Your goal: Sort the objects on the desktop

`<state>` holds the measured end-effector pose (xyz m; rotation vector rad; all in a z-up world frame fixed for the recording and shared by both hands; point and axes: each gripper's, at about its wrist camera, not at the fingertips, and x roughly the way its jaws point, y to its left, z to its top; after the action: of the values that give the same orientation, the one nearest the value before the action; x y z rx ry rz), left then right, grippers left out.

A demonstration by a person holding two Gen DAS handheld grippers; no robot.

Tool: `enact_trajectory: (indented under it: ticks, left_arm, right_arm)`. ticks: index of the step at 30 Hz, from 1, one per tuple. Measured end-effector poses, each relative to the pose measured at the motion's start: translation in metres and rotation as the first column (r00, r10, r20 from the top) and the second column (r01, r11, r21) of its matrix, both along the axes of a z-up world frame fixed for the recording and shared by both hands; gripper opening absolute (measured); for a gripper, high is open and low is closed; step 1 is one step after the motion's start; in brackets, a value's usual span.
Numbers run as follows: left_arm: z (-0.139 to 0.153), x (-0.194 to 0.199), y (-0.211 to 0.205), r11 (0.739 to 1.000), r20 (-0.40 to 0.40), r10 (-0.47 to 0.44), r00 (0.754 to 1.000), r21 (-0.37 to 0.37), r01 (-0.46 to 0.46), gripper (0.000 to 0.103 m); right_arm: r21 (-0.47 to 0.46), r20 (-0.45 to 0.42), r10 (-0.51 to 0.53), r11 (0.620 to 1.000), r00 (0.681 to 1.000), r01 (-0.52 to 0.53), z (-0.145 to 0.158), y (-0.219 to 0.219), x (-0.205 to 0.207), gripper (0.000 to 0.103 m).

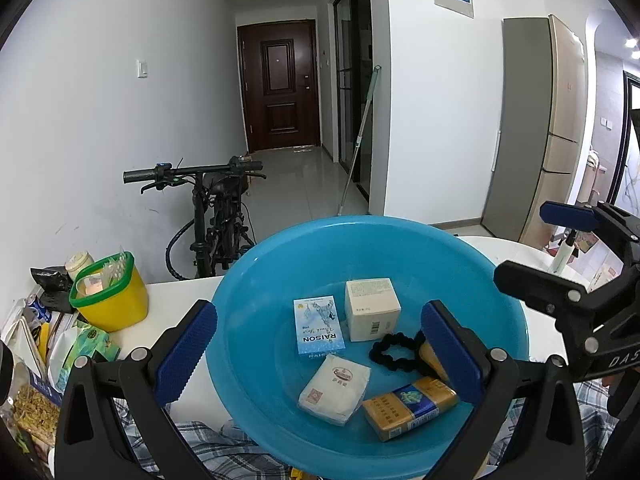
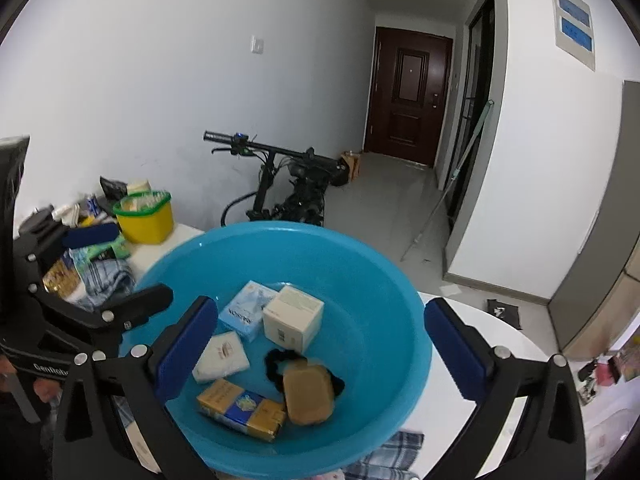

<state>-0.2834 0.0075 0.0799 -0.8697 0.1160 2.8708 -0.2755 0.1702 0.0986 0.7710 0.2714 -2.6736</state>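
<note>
So the right wrist view shows the tan soap-like block (image 2: 309, 394) sitting on the black hair tie (image 2: 276, 360) low in the blue basin (image 2: 384, 280), while the left wrist view mostly hides it behind a finger. Both grippers hover over the basin, angled down: left gripper (image 1: 320, 356) spread wide, empty; right gripper (image 2: 320, 348) jaws wide apart, nothing between them.
</note>
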Motion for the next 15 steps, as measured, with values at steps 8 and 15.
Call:
enact_trajectory:
  ticks: [8, 15]
  left_arm:
    - [0.0047, 0.0043, 0.0001, 1.0, -0.015, -0.002, 1.0, 0.003, 0.002, 0.103]
    - [0.0101, 0.008, -0.0018, 1.0, -0.027, -0.002, 1.0, 0.011, 0.002, 0.103]
  right_arm:
    - [-0.01, 0.0, -0.004, 1.0, 1.0, 0.004, 0.0025, 0.0005, 0.0013, 0.103]
    - [-0.012, 0.015, -0.011, 1.0, 1.0, 0.011, -0.0014, 0.0005, -0.0031, 0.103]
